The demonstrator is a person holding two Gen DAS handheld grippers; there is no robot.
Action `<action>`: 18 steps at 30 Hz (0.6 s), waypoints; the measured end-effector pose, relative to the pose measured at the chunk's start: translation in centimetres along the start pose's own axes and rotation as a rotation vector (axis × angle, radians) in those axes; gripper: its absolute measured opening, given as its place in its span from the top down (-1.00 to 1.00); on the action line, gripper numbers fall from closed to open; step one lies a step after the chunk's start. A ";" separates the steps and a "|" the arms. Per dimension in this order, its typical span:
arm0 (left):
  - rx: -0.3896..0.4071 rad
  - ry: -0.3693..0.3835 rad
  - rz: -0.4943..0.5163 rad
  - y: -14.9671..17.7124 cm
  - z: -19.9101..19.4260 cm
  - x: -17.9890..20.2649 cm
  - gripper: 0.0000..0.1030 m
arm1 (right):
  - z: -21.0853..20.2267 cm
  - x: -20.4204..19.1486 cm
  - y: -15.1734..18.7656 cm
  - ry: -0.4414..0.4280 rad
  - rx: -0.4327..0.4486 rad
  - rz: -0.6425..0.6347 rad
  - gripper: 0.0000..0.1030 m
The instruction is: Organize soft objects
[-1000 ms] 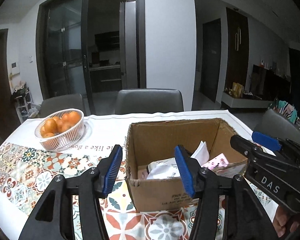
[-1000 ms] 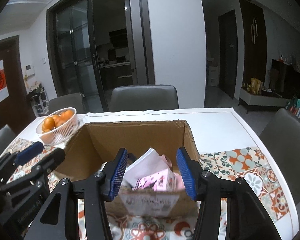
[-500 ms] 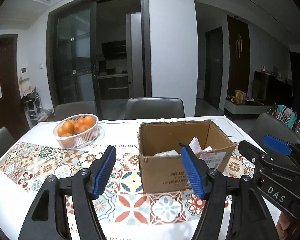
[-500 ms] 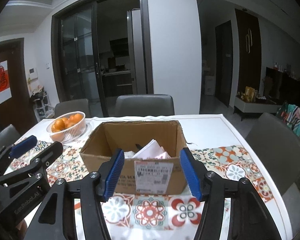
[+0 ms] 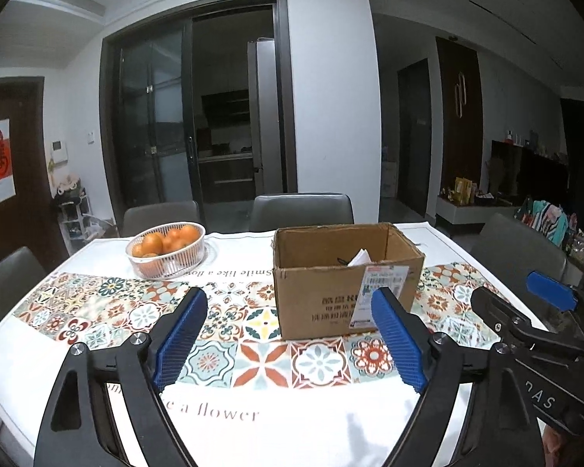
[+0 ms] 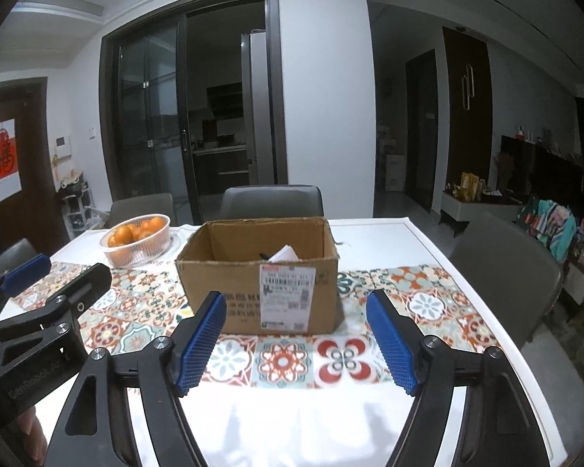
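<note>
- Both tongs, left (image 5: 290, 340) and right (image 6: 296, 344), backed off the cardboard box (image 6: 259, 278) on the surface (image 6: 401, 241), spreading wide, empty.
- Soft packs probably sit inside; stay clear, don't bump it.

cardboard box (image 6: 259, 272) on patterned runner (image 6: 420, 303), mid-table (image 6: 393, 233) — papers (image 6: 286, 253) inside box. fruit basket (image 6: 136, 241) behind-left of box, apart from it. chairs (image 6: 272, 200) behind table's far edge; another chair (image 6: 502, 264) at right side.
</note>
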State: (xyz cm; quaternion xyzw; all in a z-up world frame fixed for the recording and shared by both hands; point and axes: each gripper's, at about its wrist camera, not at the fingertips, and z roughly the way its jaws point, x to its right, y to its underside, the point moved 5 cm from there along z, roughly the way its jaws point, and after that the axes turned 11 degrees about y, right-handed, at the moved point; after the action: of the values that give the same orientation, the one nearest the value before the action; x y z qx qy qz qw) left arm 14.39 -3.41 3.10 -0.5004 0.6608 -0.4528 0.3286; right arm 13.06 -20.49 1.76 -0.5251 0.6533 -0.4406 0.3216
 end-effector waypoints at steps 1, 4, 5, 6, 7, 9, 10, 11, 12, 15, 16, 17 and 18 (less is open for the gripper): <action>0.001 -0.002 0.002 0.3 -0.5 0.2 -0.70 | -0.4 0.1 0.2 0.003 0.001 0.000 -0.49; 0.003 -0.011 0.009 1.0 -1.7 0.5 -0.70 | -1.6 0.4 1.1 0.008 0.003 0.003 -0.53; 0.003 -0.016 0.013 1.3 -2.0 0.6 -0.70 | -1.9 0.6 1.4 0.007 0.004 0.004 -0.54; 0.001 -0.020 0.017 1.6 -2.4 0.8 -0.70 | -2.3 0.7 1.8 0.009 0.004 0.003 -0.54; -0.001 -0.020 0.020 1.8 -2.6 0.9 -0.70 | -2.7 0.9 2.2 0.010 0.003 0.004 -0.54; -0.009 -0.022 0.023 2.4 -3.1 1.1 -0.70 | -3.2 1.3 2.8 0.011 -0.001 0.010 -0.55; -0.012 -0.025 0.026 2.6 -3.3 1.2 -0.70 | -3.4 1.4 3.0 0.012 -0.005 0.013 -0.56; -0.016 -0.031 0.028 2.9 -3.4 1.2 -0.70 | -3.5 1.5 3.2 0.012 -0.009 0.019 -0.56; -0.018 -0.032 0.030 3.1 -3.5 1.3 -0.70 | -3.7 1.7 3.5 0.012 -0.014 0.025 -0.57; -0.019 -0.034 0.035 3.8 -4.1 1.5 -0.71 | -3.9 2.0 4.1 0.017 -0.019 0.032 -0.57; -0.018 -0.033 0.037 3.9 -4.2 1.6 -0.72 | -4.0 2.1 4.3 0.019 -0.020 0.034 -0.57; -0.019 -0.033 0.038 4.0 -4.2 1.6 -0.74 | -4.1 2.2 4.4 0.018 -0.020 0.035 -0.57; -0.018 -0.034 0.039 4.2 -4.4 1.6 -0.75 | -4.2 2.3 4.6 0.018 -0.022 0.038 -0.57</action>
State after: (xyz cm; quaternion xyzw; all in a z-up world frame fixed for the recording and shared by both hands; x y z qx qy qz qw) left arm 8.46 -3.35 0.87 -0.4980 0.6687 -0.4319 0.3440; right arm 6.98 -21.41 -0.64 -0.5120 0.6708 -0.4321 0.3181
